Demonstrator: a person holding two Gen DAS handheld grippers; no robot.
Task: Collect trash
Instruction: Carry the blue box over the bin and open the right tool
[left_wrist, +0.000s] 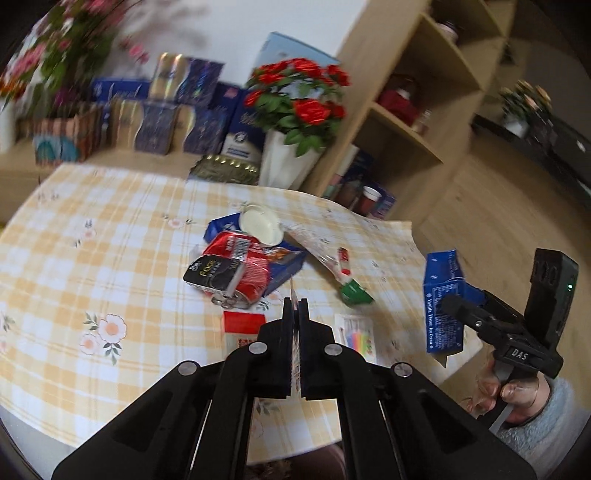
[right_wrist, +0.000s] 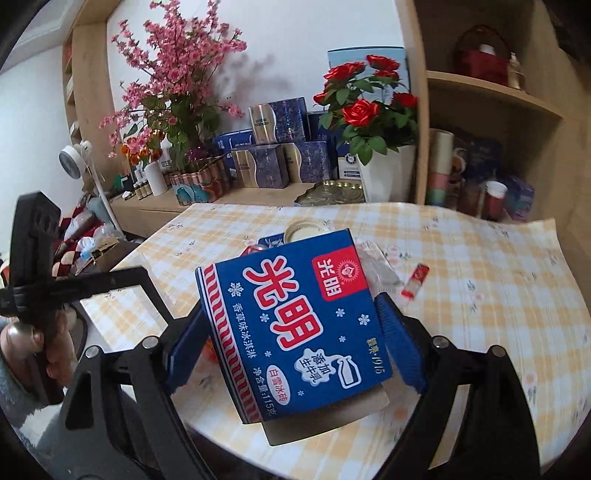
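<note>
Blue cardboard filled the right wrist view: the right hand-held gripper (right_wrist: 291, 332) was clamped across the sides of an ice-cream box (right_wrist: 295, 325), jaws spread wide because the box was broad, and the box hung in the air just off the near right edge of the table (right_wrist: 480, 258), probably so that it could be carried to wherever the trash was going. No bin showed in either view, so where that was I could not tell. The left hand-held gripper (left_wrist: 294, 317) was pinched fully together on a thin scrap of wrapper (left_wrist: 293, 295), of which only an edge poked out between the pads; something so flat could only be caught edge-on, which likely explained the tight pinch. It hovered over the near edge of the table, clear of the checked cloth. More trash remained in a heap near the middle of the table: a crushed red can (left_wrist: 240, 273), a dark packet (left_wrist: 210, 271), a white lid (left_wrist: 260, 223) and a flattened blue box (left_wrist: 284, 266) beneath them. A clear wrapper (left_wrist: 317, 240) and a green piece (left_wrist: 354, 291) lay toward the right edge, and a red card (left_wrist: 243, 321) and a pack of coloured candles (left_wrist: 356, 334) lay close to the near edge. Both hands being full, I judged the heap would wait for later trips.
</note>
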